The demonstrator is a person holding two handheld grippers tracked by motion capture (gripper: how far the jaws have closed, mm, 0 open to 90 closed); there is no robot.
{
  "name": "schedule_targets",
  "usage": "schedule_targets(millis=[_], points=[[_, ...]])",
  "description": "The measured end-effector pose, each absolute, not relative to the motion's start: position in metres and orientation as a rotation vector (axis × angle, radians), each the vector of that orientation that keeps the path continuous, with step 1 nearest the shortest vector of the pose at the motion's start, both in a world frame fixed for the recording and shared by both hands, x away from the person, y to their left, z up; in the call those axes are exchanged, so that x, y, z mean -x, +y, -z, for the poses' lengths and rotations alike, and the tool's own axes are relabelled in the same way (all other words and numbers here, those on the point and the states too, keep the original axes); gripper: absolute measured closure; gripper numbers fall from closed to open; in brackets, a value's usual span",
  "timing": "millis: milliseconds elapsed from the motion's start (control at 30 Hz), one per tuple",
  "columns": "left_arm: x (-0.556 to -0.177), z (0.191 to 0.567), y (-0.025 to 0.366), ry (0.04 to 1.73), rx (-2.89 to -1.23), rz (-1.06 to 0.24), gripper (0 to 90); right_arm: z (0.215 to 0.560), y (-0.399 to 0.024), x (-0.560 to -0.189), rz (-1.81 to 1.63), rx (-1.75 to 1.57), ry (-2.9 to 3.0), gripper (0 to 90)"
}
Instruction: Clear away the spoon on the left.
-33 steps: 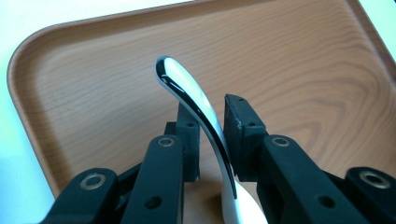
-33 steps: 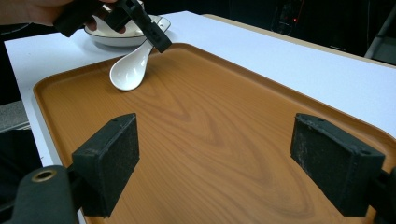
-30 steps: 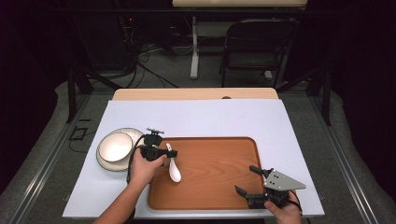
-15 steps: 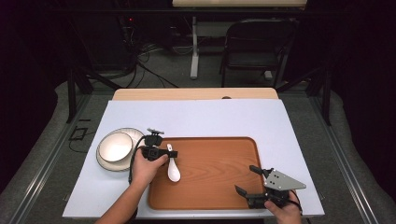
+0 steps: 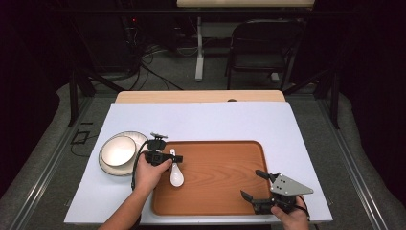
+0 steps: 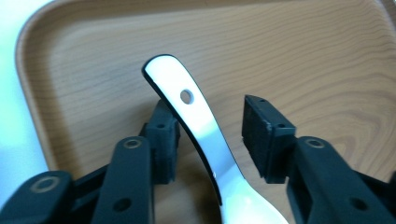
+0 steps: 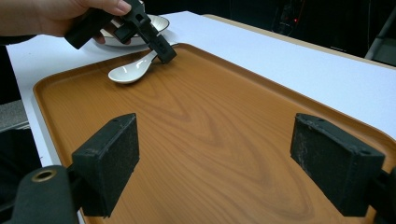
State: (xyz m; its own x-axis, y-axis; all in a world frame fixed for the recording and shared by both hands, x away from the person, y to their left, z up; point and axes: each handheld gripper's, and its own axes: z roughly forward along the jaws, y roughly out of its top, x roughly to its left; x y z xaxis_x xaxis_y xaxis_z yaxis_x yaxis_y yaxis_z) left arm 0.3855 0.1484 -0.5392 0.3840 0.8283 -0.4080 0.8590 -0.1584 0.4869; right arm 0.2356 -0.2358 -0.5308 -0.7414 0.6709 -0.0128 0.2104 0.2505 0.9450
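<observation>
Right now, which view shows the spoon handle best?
The left gripper view: the spoon handle, hole included, fills the middle between the open left gripper fingers. The high view shows the whole spoon small on the tray. The right gripper view shows mainly its bowl, the handle partly behind the left gripper.

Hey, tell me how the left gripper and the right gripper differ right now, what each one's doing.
The left gripper has the white spoon's handle between its jaws, which stand apart and are not closed on it; the right gripper has nothing between its wide-open jaws. The left gripper is at the wooden tray's near-left corner beside the bowl; the right gripper sits at the tray's near-right edge. Both are open, black and hand-held.
</observation>
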Motion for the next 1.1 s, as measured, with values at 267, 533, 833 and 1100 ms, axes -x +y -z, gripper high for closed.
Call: schedule_targets(millis=[267,533,833,1100], points=[[-0.382,0.537,0.148,1.426,-2.018,-0.009,46.2,0.531,-0.235,-0.236,-1.498,-0.800,2.112,15.4],[-0.381,0.535,0.148,1.421,-2.037,-0.061,43.3,0.531,-0.235,-0.236,-1.498,-0.802,2.111,15.4],[-0.378,0.525,0.150,1.392,-2.057,-0.121,42.2,0.531,-0.235,-0.236,-1.498,-0.805,2.112,15.3],[-0.374,0.505,0.161,1.377,-2.061,-0.206,41.4,0.531,-0.235,-0.236,-1.497,-0.804,2.112,15.4]])
